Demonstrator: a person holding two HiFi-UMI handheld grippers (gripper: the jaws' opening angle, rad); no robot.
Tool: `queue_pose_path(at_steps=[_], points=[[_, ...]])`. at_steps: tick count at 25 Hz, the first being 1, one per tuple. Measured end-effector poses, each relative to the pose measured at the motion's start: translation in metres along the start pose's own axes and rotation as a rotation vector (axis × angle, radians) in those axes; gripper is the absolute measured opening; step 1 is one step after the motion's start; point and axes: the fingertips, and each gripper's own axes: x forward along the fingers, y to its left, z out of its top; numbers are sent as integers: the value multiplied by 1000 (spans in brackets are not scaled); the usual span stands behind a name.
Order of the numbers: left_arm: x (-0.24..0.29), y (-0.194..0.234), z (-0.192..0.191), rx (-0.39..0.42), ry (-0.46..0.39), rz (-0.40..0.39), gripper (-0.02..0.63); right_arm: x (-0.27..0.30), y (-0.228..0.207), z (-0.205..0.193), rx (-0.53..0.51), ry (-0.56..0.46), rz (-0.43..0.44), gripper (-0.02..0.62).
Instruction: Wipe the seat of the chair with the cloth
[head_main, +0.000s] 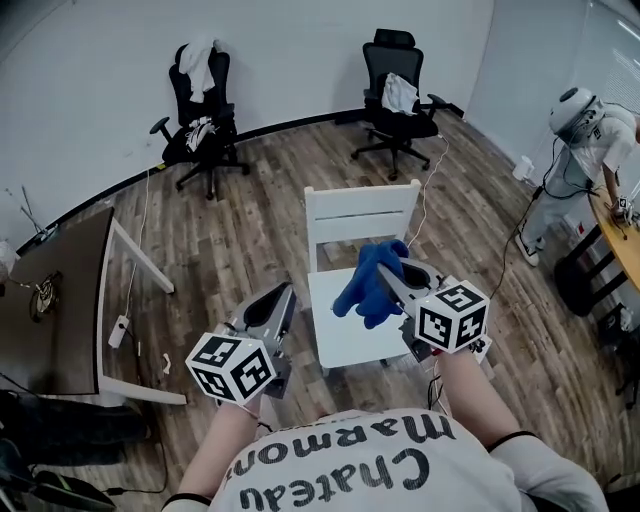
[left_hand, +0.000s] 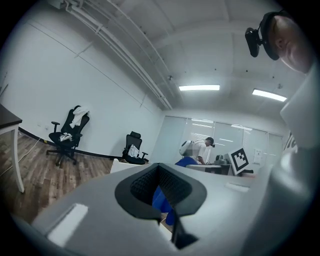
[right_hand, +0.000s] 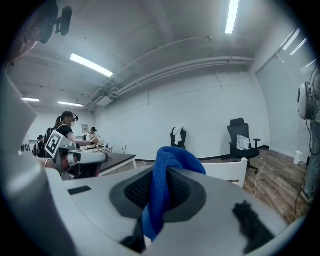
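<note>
The right gripper (head_main: 392, 276) is clamped on the blue fabric cloth (head_main: 367, 288), which is held above the back edge of the white wooden chair's seat (head_main: 352, 343). The left gripper (head_main: 279, 300) is closed and empty. Wiping appears not yet started.

Cloth (head_main: 370, 285) above chair seat (head_main: 350, 338), desk (head_main: 60, 300) left, person (head_main: 588, 150) far right
</note>
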Motion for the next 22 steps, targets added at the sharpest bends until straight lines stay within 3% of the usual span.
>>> queue_pose_path(at_steps=[22], points=[[-16,-20,-15,-17,-2,89,6,-13,-1,-20,0,54,71,46]])
